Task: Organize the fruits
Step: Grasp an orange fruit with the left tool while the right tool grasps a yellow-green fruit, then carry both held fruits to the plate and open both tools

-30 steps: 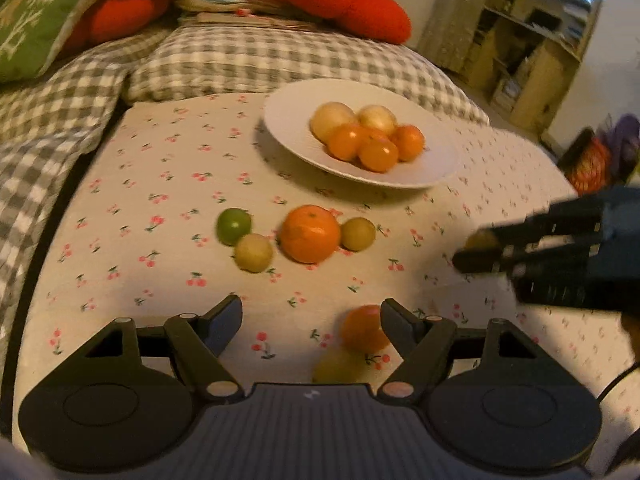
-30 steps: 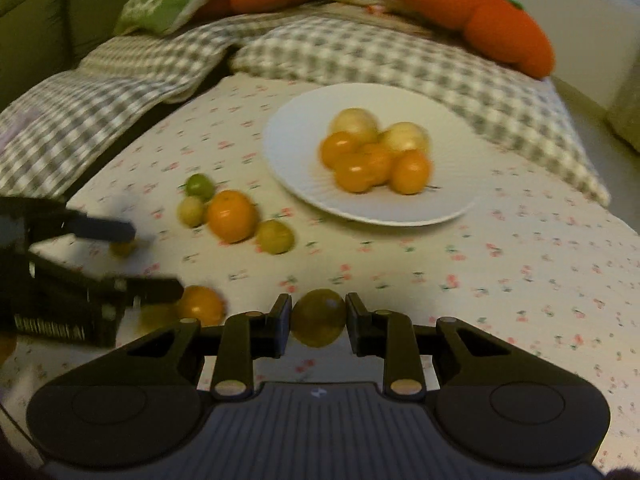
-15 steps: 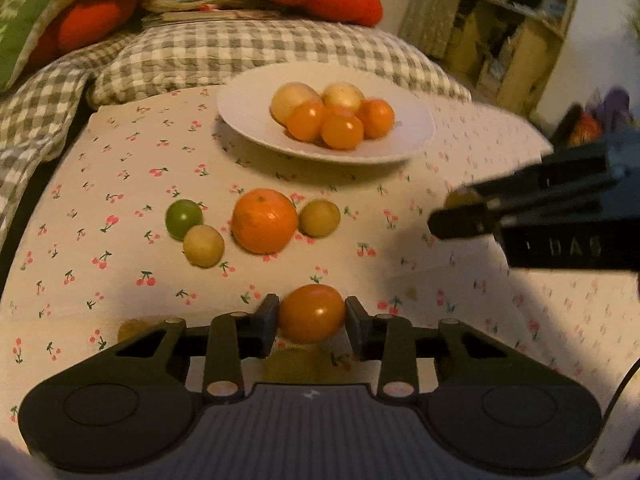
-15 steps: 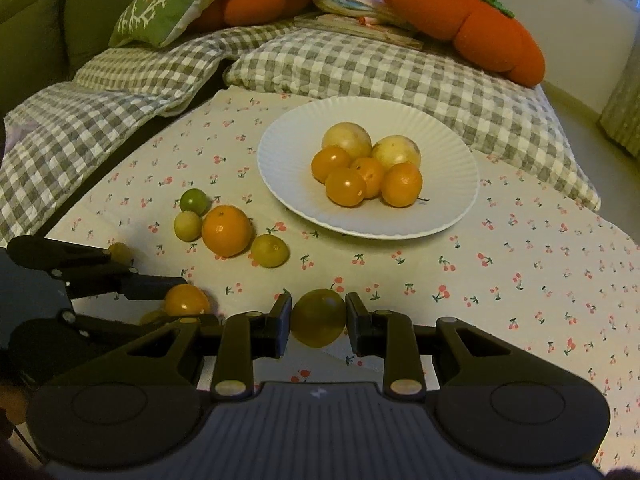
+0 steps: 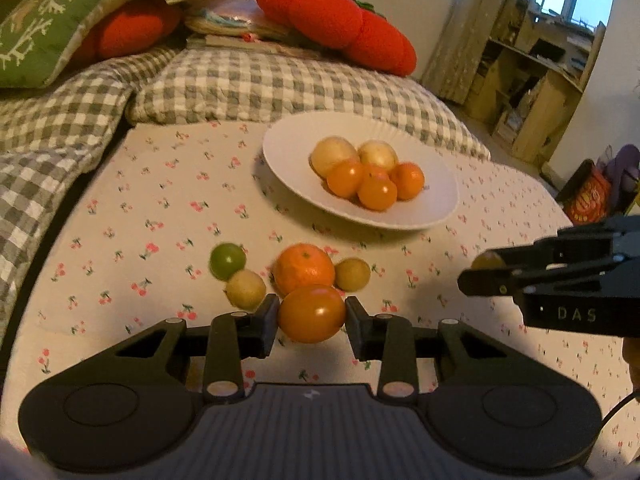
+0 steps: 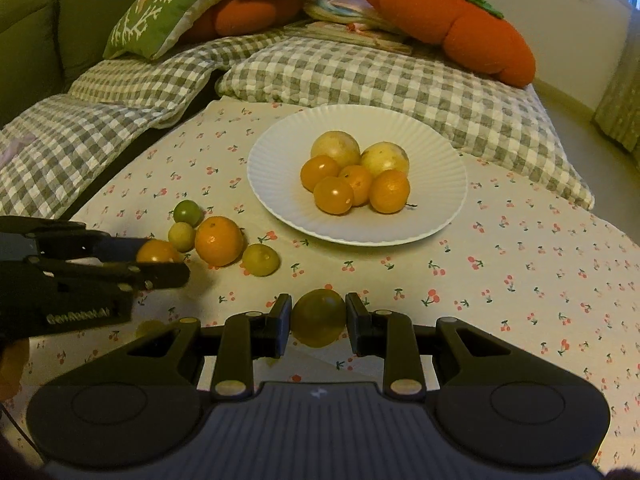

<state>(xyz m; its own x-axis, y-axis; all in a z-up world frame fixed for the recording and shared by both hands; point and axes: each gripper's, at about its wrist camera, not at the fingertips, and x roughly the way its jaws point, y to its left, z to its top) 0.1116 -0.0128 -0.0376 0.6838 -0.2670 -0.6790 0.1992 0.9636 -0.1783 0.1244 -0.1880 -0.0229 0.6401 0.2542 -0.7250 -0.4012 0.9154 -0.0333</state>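
My left gripper [image 5: 312,322] is shut on a small orange fruit [image 5: 312,308] and holds it just above the cherry-print cloth; the right wrist view shows the same gripper [image 6: 164,259] from the side. Between the pads of my right gripper [image 6: 319,326] sits a yellow-green fruit [image 6: 319,312], gripped tight. Ahead stands a white plate [image 6: 272,168] with several orange and pale yellow fruits. Loose on the cloth lie a mandarin [image 5: 304,268], a green fruit [image 5: 228,260] and two yellowish ones [image 5: 246,294] [image 5: 352,274].
Another yellowish fruit [image 6: 150,328] lies on the cloth under the left gripper. Checked cushions [image 6: 360,76] and red plush pillows [image 6: 460,28] border the far side. A wooden shelf [image 5: 532,92] stands to the right, beyond the cloth's edge.
The left jaws were open around the orange fruit on the cloth; they closed on it and raised it slightly. The right gripper keeps its fruit and has hardly moved.
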